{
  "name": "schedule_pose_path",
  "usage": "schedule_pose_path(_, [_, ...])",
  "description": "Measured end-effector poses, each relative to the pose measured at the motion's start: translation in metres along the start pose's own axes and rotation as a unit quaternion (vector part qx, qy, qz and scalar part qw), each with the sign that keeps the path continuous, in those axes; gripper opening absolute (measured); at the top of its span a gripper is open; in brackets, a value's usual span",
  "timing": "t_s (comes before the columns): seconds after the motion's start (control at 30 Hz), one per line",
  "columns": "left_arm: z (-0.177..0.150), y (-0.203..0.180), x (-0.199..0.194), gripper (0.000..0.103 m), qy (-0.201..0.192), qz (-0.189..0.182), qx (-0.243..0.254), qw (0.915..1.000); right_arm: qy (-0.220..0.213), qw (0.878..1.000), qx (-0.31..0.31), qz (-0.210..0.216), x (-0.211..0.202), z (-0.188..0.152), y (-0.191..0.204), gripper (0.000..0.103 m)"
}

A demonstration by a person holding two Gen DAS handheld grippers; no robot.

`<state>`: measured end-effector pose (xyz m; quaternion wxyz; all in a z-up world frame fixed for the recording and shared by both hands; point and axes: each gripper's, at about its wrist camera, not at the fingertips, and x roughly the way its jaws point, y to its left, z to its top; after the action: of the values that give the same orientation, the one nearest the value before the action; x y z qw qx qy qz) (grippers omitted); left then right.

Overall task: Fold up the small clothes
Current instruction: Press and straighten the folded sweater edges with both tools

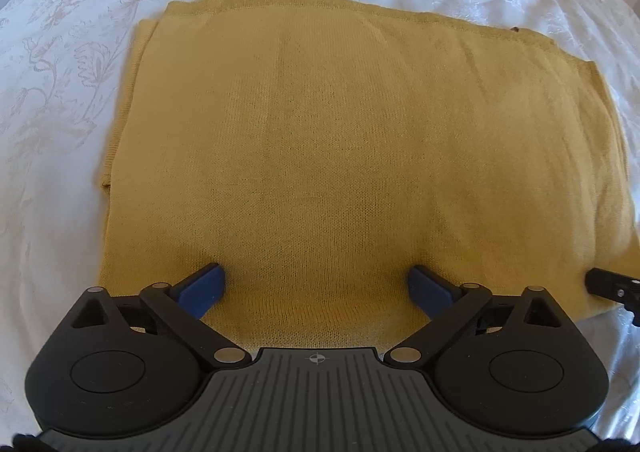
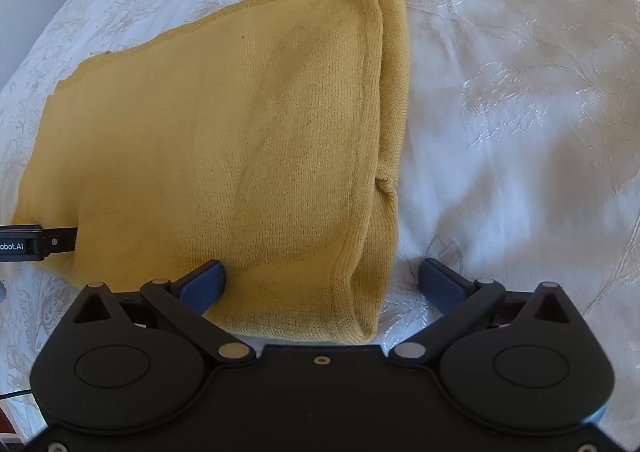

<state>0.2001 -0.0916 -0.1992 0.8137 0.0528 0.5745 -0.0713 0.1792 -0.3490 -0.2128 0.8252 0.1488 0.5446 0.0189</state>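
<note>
Both grippers hang low over the near edge of a mustard knit garment (image 1: 340, 156), and both stand with their blue fingers spread wide, gripping nothing. From the left wrist view, the left gripper (image 1: 316, 284) sits over the near hem, its pads (image 1: 206, 286) resting on or just above the cloth; I can't tell which. The right gripper (image 2: 322, 280) straddles the garment's right near corner, one pad over the knit and the other over the white embroidered bedspread (image 2: 520, 112).

That bedspread carries the garment, which lies flat and already doubled: along its right side two layered edges (image 2: 380, 92) run side by side, with a rolled fold at the near corner. Its long axis seems to run left to right across the bed, though the fisheye makes that hard to judge; the folded side edges run away from the grippers toward the far hem.

My reading is that a fold is laid and the next one is being set up. That would call for each gripper to dip, close on all the layers at the near edge, and carry it evenly toward the far edge. The loose knit could slip or bunch if only the top layer is caught.
</note>
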Motion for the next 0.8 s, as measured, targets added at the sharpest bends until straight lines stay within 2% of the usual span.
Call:
schedule_pose_path(0.07, [0.003, -0.001, -0.011, 0.077, -0.002, 0.006, -0.006, 1.0, -0.005, 1.0, 0.002, 0.007, 0.0, -0.001, -0.002, 0.103])
schedule_pose_path(0.1, [0.004, -0.001, -0.016, 0.075, -0.005, 0.007, -0.009, 0.9999, -0.008, 1.0, 0.003, 0.013, -0.001, -0.002, -0.005, 0.103])
schedule_pose_path(0.27, [0.032, -0.011, -0.041, 0.075, -0.045, 0.016, -0.011, 0.9988, -0.024, 0.999, 0.004, 0.041, -0.005, -0.009, -0.015, 0.103])
schedule_pose_path(0.47, [0.076, -0.039, -0.029, 0.075, -0.057, 0.011, -0.004, 0.9983, -0.029, 0.998, 0.001, 0.056, -0.006, -0.012, -0.018, 0.103])
schedule_pose_path(0.7, [0.095, -0.061, 0.009, 0.075, -0.02, 0.036, 0.037, 0.9985, -0.032, 0.997, 0.011, 0.068, -0.008, -0.014, -0.022, 0.103])
schedule_pose_path(0.8, [0.096, -0.061, 0.024, 0.078, -0.004, 0.041, 0.037, 0.9985, -0.025, 0.996, 0.016, 0.079, -0.012, -0.013, -0.029, 0.103])
